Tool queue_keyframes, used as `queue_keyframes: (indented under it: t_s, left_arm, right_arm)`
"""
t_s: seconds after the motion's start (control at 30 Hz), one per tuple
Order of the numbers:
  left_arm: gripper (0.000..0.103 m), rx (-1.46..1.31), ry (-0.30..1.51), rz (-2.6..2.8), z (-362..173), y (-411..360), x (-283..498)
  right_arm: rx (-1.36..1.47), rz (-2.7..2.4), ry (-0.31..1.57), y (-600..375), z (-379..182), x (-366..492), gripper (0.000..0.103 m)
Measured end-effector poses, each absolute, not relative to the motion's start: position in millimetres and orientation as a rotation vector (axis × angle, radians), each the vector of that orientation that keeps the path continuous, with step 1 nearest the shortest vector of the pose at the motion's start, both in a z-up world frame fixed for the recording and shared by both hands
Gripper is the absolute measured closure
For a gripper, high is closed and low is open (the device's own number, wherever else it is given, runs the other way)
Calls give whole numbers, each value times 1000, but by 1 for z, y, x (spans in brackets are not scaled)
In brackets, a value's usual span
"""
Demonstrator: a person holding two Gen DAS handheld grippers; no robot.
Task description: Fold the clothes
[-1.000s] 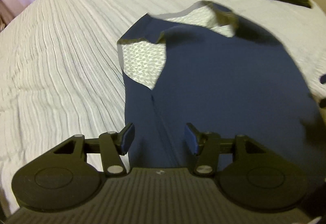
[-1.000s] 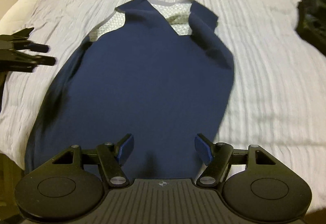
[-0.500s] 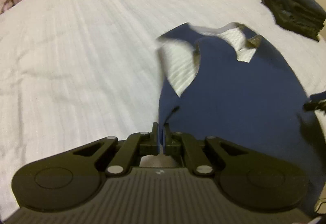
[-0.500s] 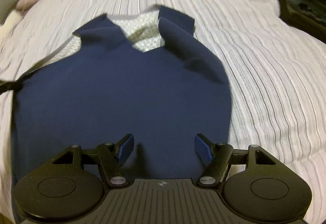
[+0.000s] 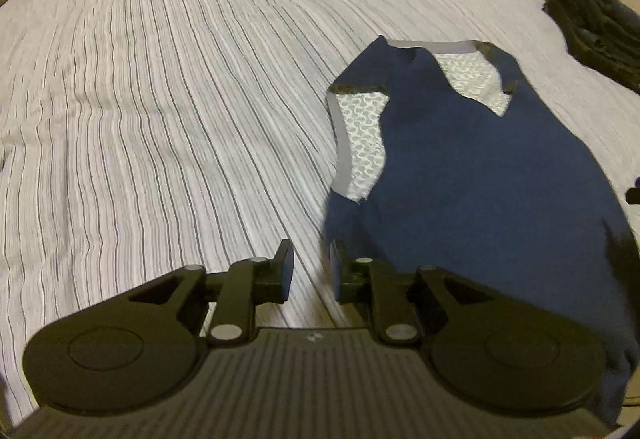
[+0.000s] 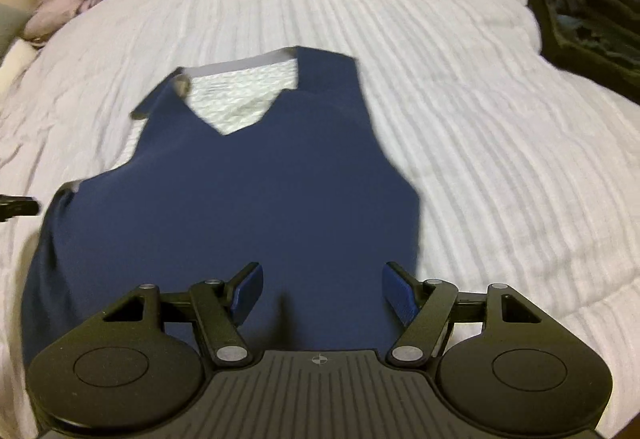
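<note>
With the navy sleeveless top [image 6: 248, 207] lying flat mid-bed, both the left gripper [image 5: 311, 275] and right gripper [image 6: 322, 291] spread and holding nothing, a careless pinch might bunch its left side edge.

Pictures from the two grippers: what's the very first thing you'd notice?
The big navy vest jumps out first, spread flat in the middle of the white striped bedspread, with its pale patterned lining peeking through the neck opening. Next, the dark stack of folded clothes at the bed's far right edge. Close up, the open right gripper hovers over the vest's lower edge.
</note>
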State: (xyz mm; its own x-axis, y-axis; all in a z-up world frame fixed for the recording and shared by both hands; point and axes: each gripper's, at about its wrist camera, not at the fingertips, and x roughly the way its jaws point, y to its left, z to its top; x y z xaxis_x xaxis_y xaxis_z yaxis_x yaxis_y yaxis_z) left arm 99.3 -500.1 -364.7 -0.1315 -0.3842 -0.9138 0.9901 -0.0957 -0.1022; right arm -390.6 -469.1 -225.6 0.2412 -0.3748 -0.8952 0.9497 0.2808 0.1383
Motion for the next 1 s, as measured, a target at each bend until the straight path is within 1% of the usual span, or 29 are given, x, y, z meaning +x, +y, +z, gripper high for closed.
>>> queue_keyframes:
  t_s: [0.1, 0.23, 0.3, 0.37, 0.5, 0.6, 0.7, 0.9, 0.93, 0.97, 1.0]
  left_arm:
    - [75, 904, 969, -1528, -358, -481, 98]
    - [71, 914, 996, -1553, -351, -453, 95]
    - [63, 925, 1032, -1589, -354, -432, 85]
    - [59, 936, 1069, -1626, -357, -411, 75]
    - [58, 965, 1135, -1679, -366, -369, 55]
    - [57, 992, 1176, -1661, -377, -343, 43]
    - [54, 1012, 1185, -1623, -388, -326, 33]
    - [54, 1032, 1204, -1534, -410, -298, 14]
    - [54, 1038, 1204, -1518, -414, -296, 11]
    - [56, 1045, 1201, -1502, -417, -295, 8]
    - [62, 1053, 1193, -1489, -417, -293, 5]
  right_arm:
    - [824, -1062, 893, -460, -221, -413, 33]
    - [885, -1077, 913, -425, -231, -438, 33]
    - [931, -1091, 911, -398, -235, -451, 33]
    - [970, -1109, 902, -370, -236, -464, 33]
    - [1054, -1129, 903, -312, -240, -482, 33]
    - [1106, -1113, 902, -289, -249, -495, 33]
    - [1151, -1079, 894, -279, -265, -510, 33]
    - [1181, -923, 862, -277, -314, -528, 34]
    - [1191, -899, 852, -277, -322, -529, 34]
    - [1201, -875, 843, -277, -330, -530, 34]
    - [1219, -849, 830, -277, -335, -531, 34]
